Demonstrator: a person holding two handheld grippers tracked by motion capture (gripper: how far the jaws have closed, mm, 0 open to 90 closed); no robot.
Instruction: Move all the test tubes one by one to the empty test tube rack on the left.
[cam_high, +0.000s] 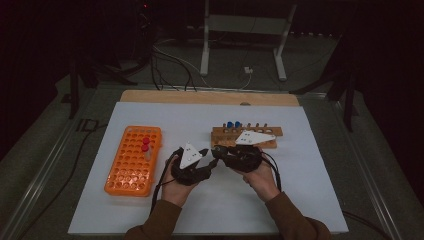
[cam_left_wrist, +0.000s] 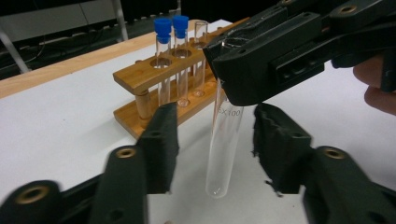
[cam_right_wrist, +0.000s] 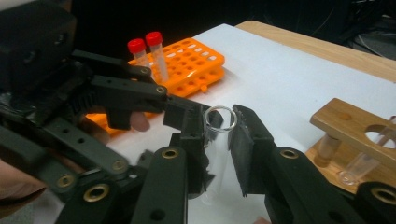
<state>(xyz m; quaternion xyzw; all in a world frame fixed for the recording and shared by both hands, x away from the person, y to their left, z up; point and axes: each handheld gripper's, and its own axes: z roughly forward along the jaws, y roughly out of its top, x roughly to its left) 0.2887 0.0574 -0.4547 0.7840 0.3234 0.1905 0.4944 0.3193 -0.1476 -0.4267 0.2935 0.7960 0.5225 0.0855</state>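
The clear test tube (cam_left_wrist: 224, 140) is held nearly upright, its long axis vertical, open mouth up and rounded end down above the counter (cam_left_wrist: 70, 121). It is clamped near its rim between the jaws of the right gripper (cam_right_wrist: 219, 140). Its lower half hangs between the partly opened jaws of the left gripper (cam_left_wrist: 215, 140), whose pads are not seen touching it.

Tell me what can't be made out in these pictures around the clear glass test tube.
- Clear glass test tube: rim hidden by right hand-held gripper, left gripper view.
- Tube's printed marking: start covered by that gripper, same view.
- Tube's bottom: hidden behind the jaws, right gripper view.
- Tube itself: too small and dark between the grippers, high view.
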